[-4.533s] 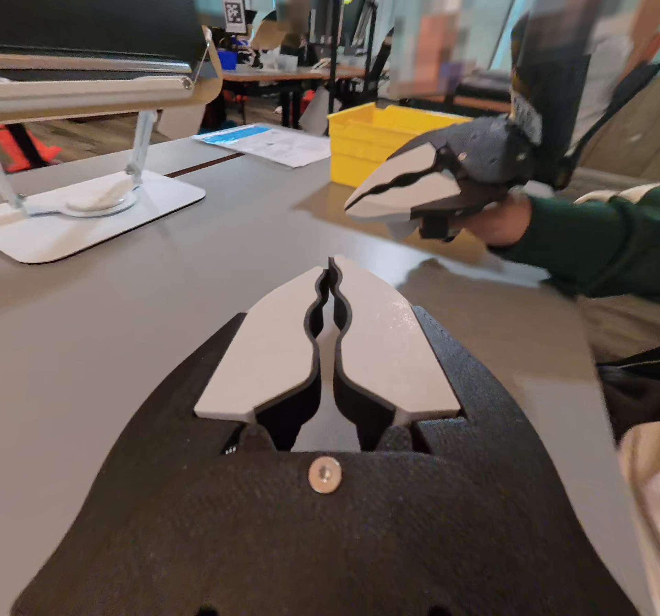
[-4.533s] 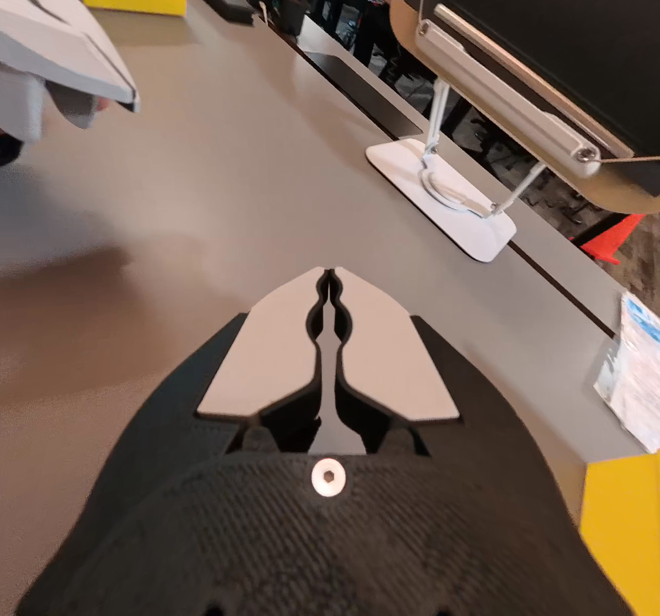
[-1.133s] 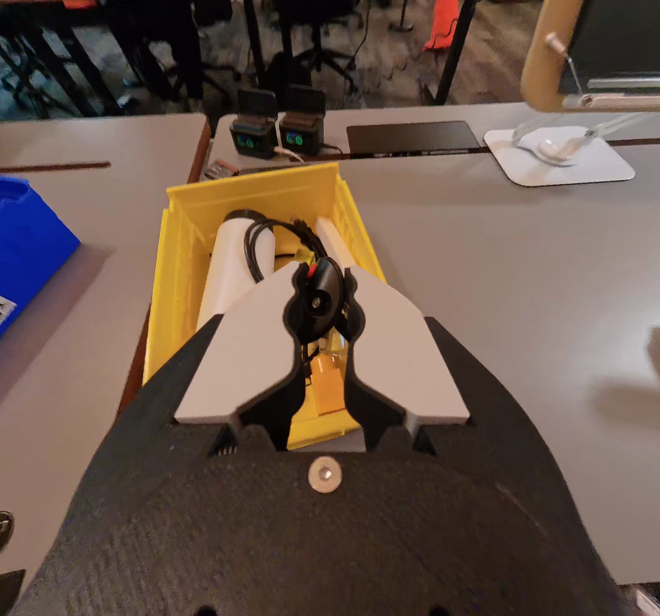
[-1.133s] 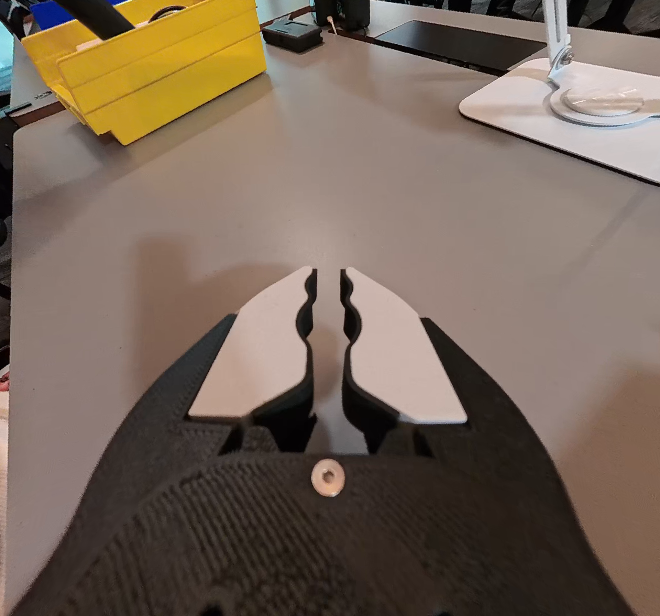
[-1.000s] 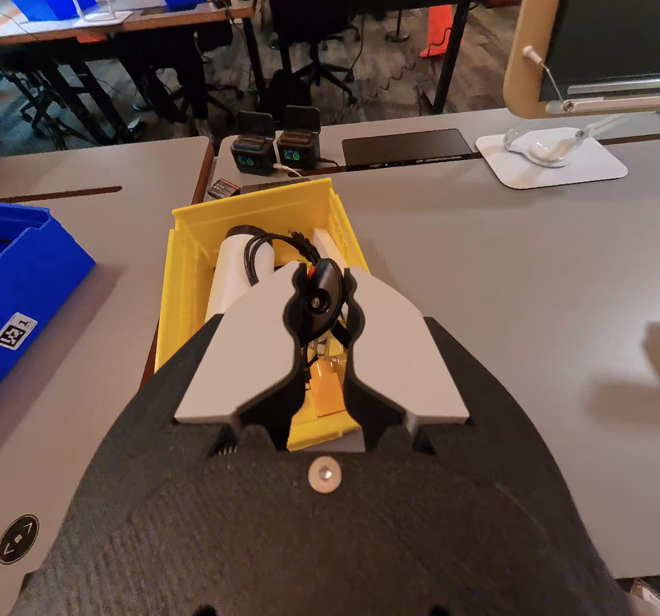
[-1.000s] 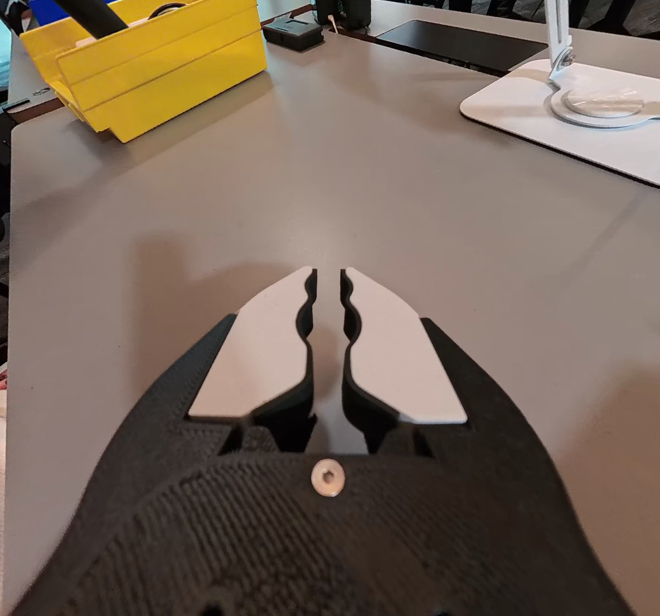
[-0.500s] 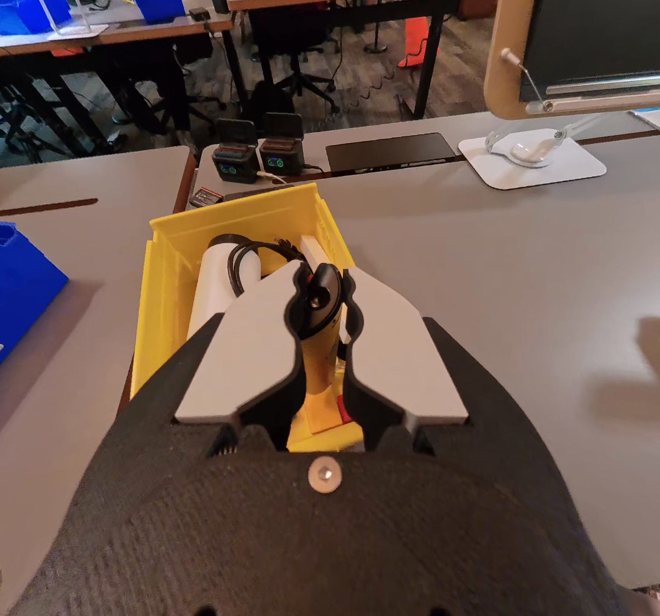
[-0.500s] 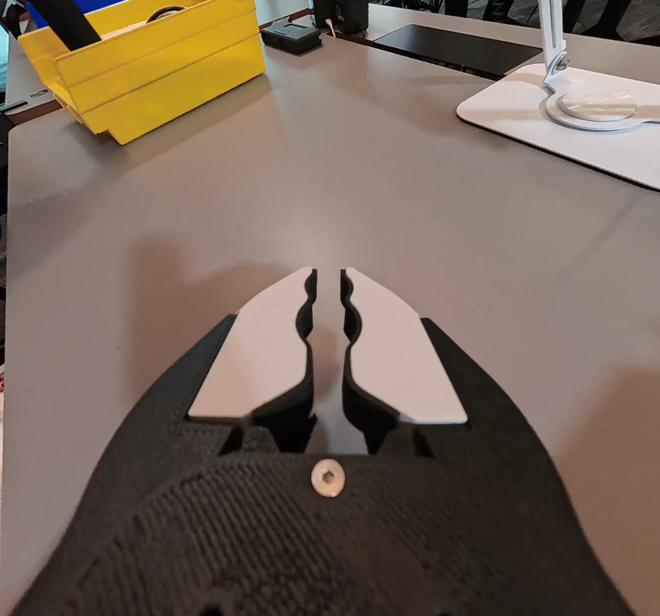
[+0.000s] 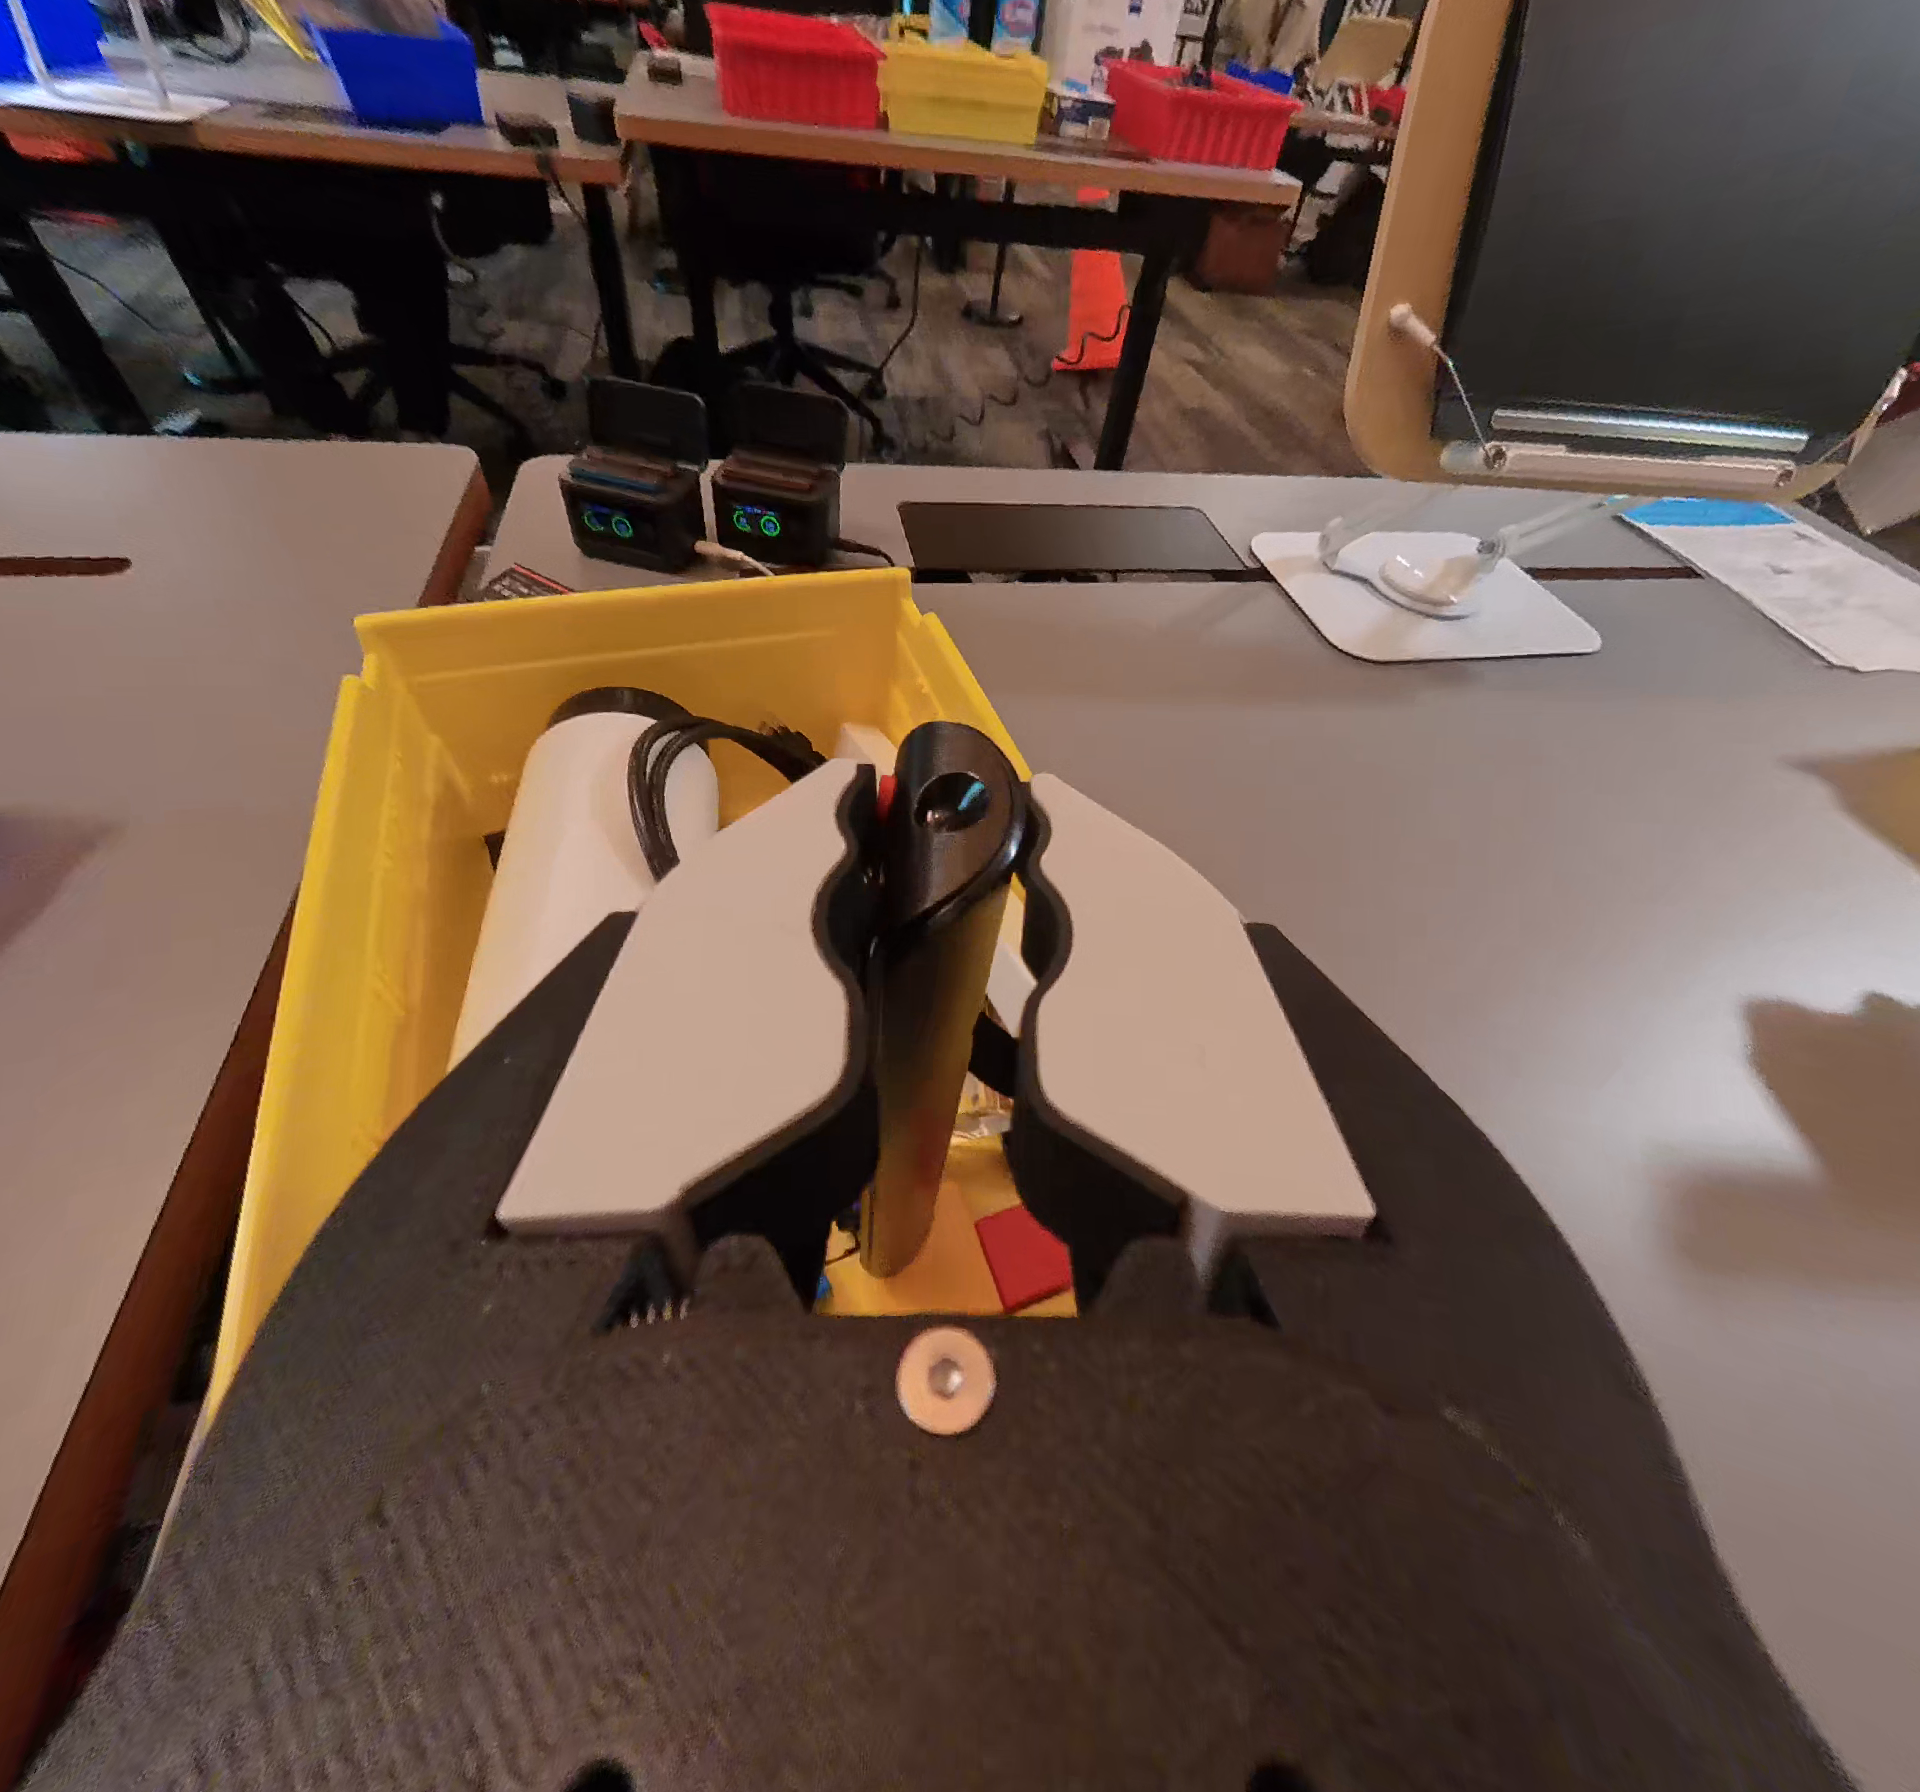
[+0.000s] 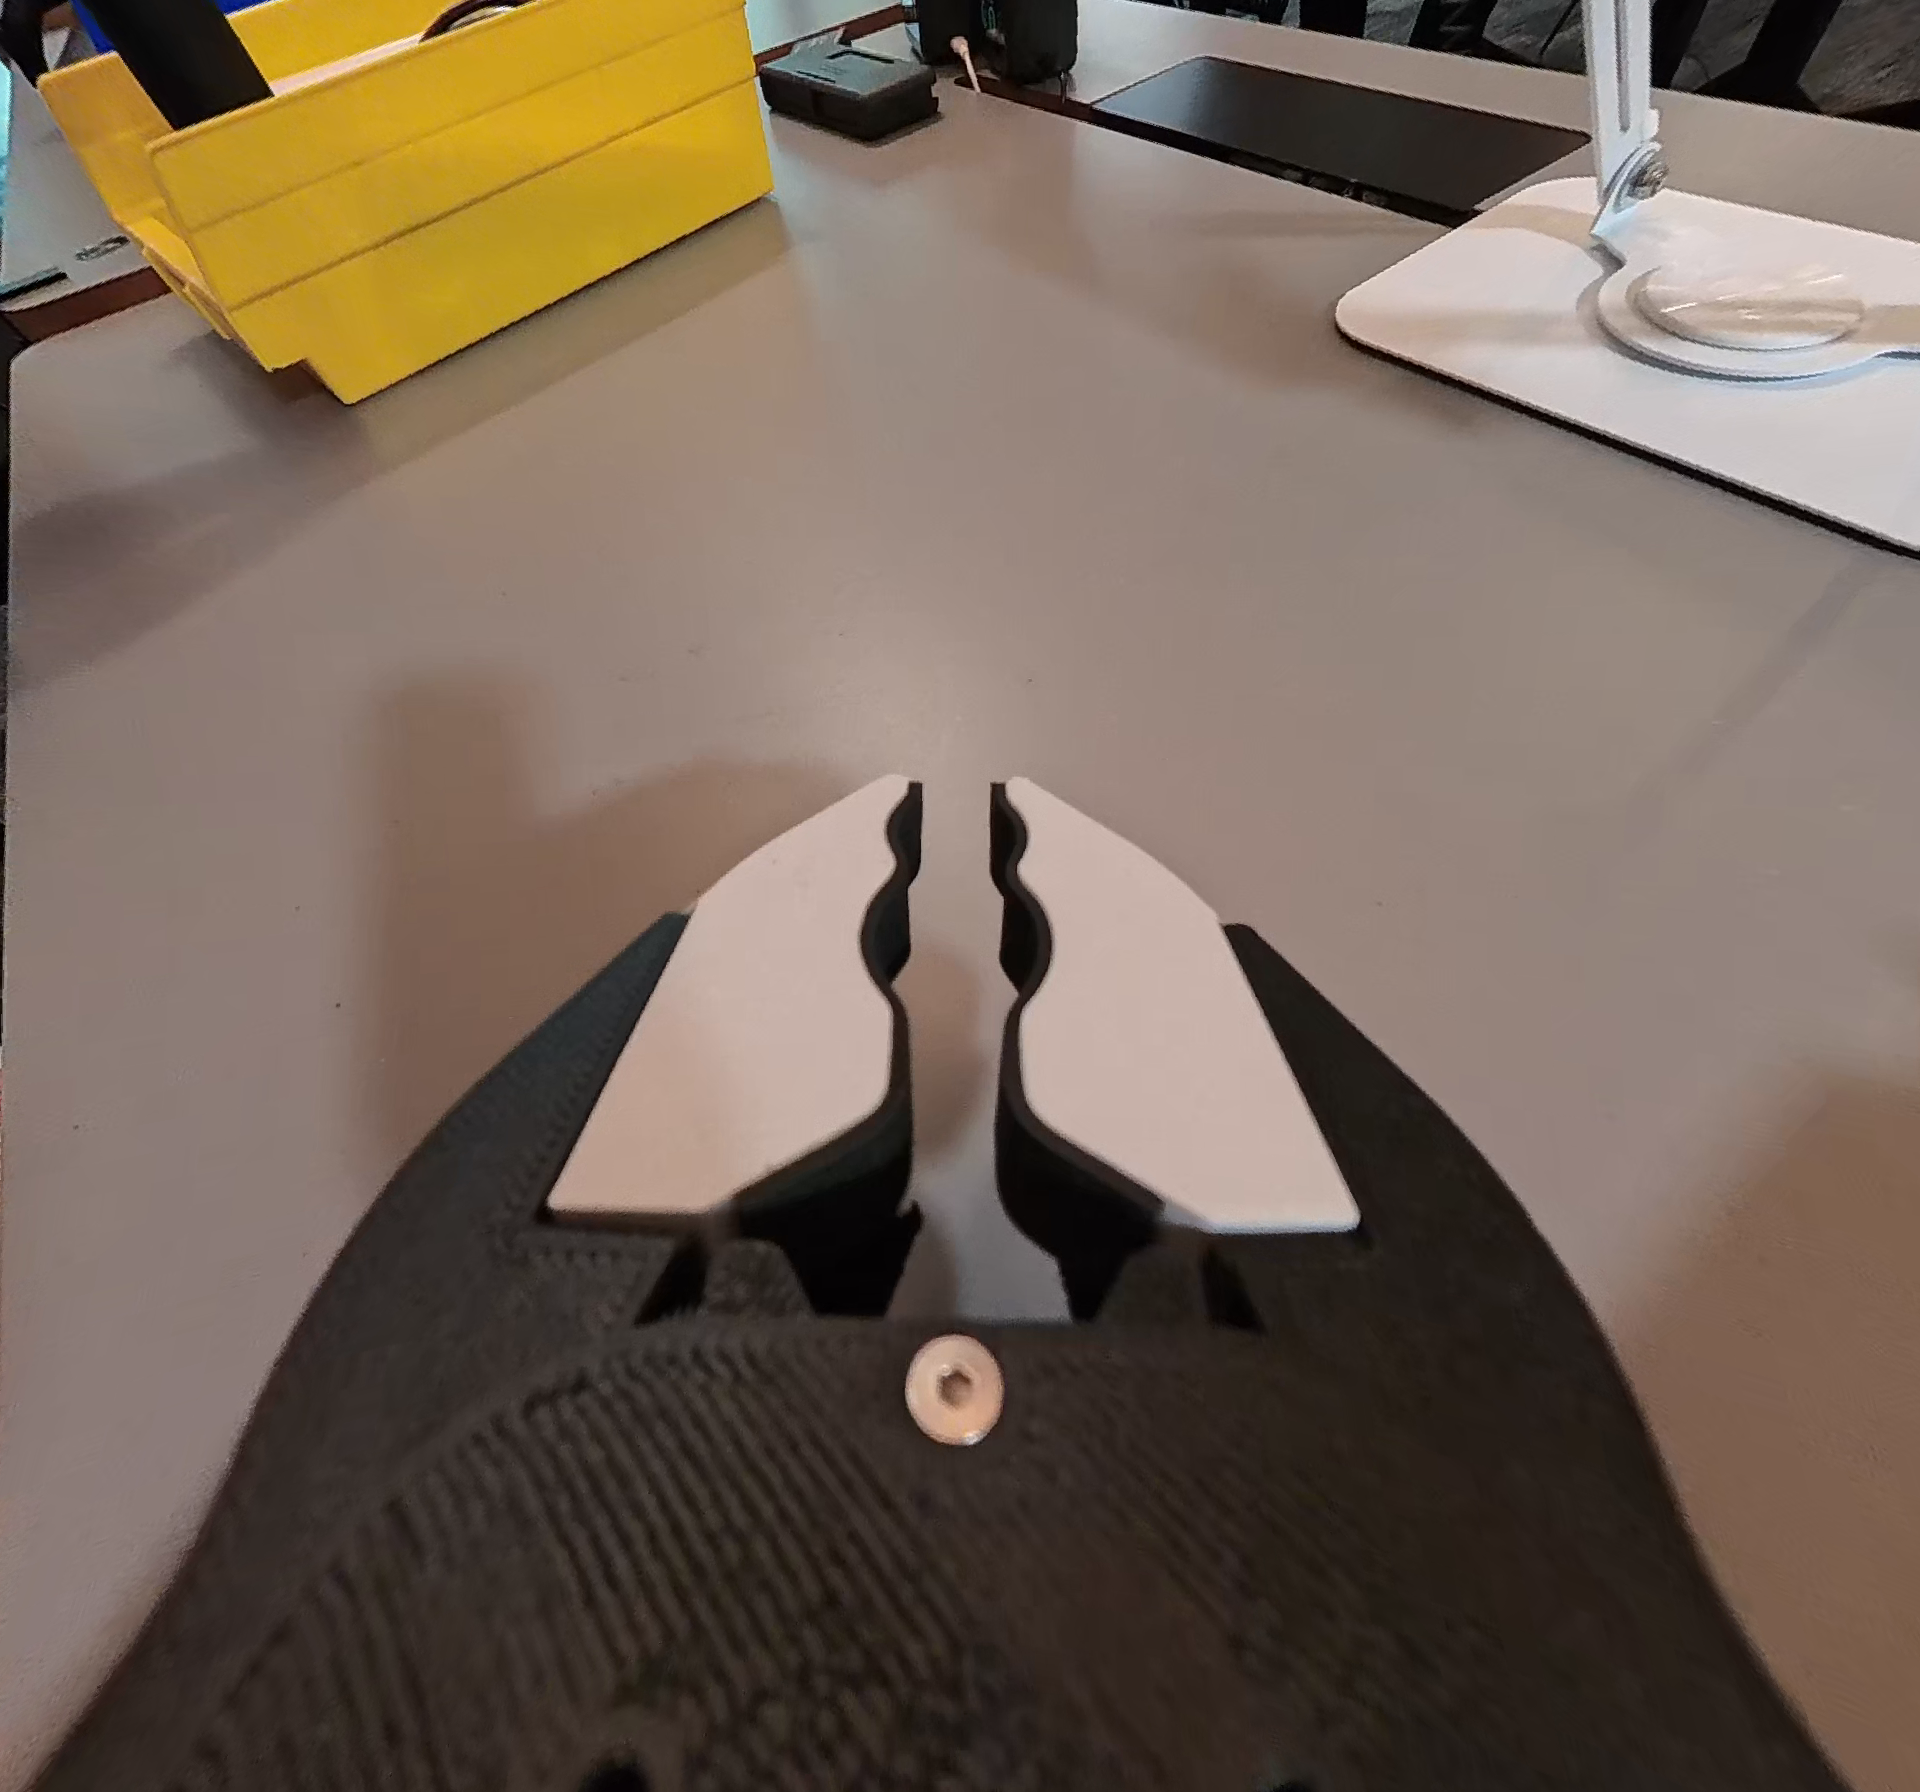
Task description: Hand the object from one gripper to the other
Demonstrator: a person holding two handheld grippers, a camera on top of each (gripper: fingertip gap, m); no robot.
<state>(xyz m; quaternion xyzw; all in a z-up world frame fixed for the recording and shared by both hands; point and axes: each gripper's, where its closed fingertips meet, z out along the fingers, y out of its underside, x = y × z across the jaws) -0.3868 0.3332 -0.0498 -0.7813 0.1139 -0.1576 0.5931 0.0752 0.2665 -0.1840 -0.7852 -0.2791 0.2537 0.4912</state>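
- While the left gripper [image 9: 940, 869] was low in the yellow plastic bin [image 9: 634, 625] a second ago with only the cap of its catch showing, the left wrist view now has it raised, and the slim yellow-bodied object with a glossy black cap [image 9: 925, 994] hangs clear to its lower end; the gripper is clamped on it just under the cap.
- That reads as the pick-up finished, with the carry toward the other gripper next.
- Left in the bin are a white cylinder [image 9: 566, 869], a coiled black cable [image 9: 675, 755] and a small red block [image 9: 1023, 1259]; what the held object actually is I cannot say for sure from this angle.
- Beyond the bin on the grey tabletop [image 9: 1351, 859] stand two black charging cases [image 9: 707, 506], a flat black pad [image 9: 1065, 537] and a white monitor stand base [image 9: 1423, 599], with rows of desks and red, yellow and blue bins in the room behind.
- From the right wrist view, the right gripper [image 10: 956, 792] has barely moved, low over bare tabletop [image 10: 1039, 516], its jaws a narrow slot apart and holding nothing.
- Its view keeps the yellow bin [image 10: 468, 173] far left, well apart, so the two grippers have yet to meet.
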